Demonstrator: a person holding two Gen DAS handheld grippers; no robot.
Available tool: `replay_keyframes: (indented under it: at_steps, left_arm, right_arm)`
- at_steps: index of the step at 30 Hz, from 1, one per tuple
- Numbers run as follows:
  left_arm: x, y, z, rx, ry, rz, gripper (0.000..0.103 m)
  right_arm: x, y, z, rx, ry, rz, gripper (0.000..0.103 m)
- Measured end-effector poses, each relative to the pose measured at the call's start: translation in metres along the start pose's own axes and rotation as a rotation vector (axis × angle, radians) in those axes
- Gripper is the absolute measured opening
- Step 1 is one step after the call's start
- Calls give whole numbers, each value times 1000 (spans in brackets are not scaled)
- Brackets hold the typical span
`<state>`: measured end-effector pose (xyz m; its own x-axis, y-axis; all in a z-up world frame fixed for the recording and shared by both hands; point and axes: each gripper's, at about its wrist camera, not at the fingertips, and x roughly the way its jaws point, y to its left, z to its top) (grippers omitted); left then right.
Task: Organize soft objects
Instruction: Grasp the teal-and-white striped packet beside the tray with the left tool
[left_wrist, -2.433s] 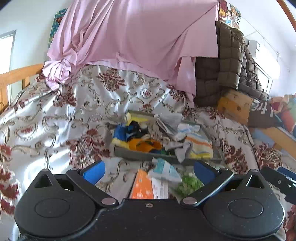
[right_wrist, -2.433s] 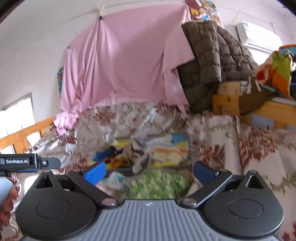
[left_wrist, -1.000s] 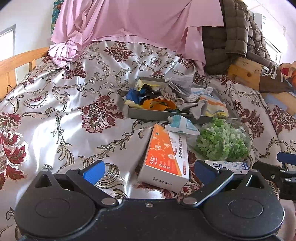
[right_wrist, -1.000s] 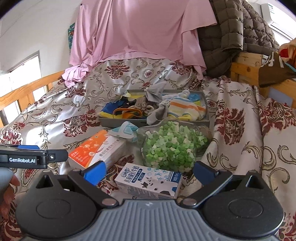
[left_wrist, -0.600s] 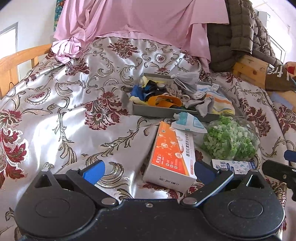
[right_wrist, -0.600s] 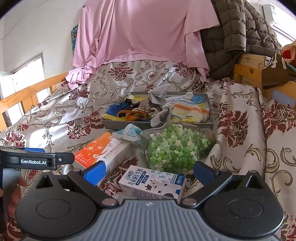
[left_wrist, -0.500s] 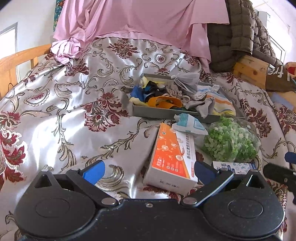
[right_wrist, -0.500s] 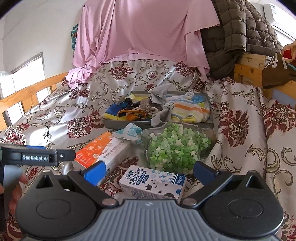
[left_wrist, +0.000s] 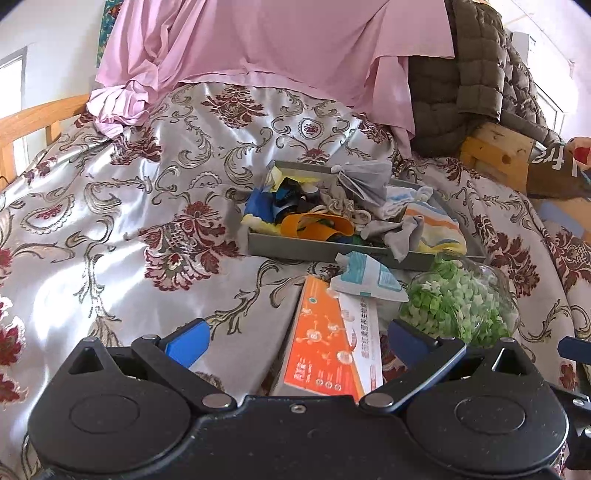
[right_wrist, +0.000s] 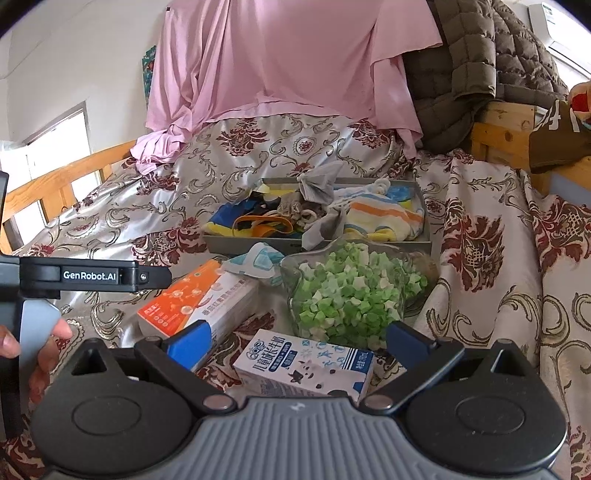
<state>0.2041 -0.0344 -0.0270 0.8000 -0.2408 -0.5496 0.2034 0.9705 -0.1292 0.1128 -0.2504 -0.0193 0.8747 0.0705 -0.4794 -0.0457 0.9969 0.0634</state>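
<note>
Left wrist: left gripper (left_wrist: 297, 338) fingers wide apart, empty, over one orange box (left_wrist: 332, 347); one grey tray (left_wrist: 314, 249) of clothes on bed | Right wrist: right gripper (right_wrist: 297, 338) fingers wide apart, empty; one milk carton (right_wrist: 303, 363), one bowl (right_wrist: 347, 291)

The bedspread (left_wrist: 155, 206) is glossy satin-like cloth with a woven floral pattern, and the pink sheet (left_wrist: 280, 44) hanging behind it is matt, thin fabric beside a quilted, puffy brown jacket (right_wrist: 480, 55). The grey tray (right_wrist: 424, 221) looks like matt plastic and holds soft knitted and woven cloth pieces (right_wrist: 384, 214). The orange box (left_wrist: 328, 343) and milk carton (right_wrist: 306, 365) are smooth printed card, the bowl (right_wrist: 291, 273) is clear glass or plastic, and the bed rail (right_wrist: 74, 173) is bare wood.
</note>
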Motion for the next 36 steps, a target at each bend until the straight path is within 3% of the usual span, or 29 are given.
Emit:
replay_keyframes:
  at_steps: [11,21,36]
  left_arm:
    - [25,-10,17,120,-17,-73,102]
    - [67,-17,34,223,27,-132,102]
    - [118,-36,60,88,100,-148,102]
  right_arm:
    - [21,-20,16,58,-107,-15,103]
    - [59,-33,27,36,-187,-14,103]
    - [72,-39,19,-11,-196,-14,103]
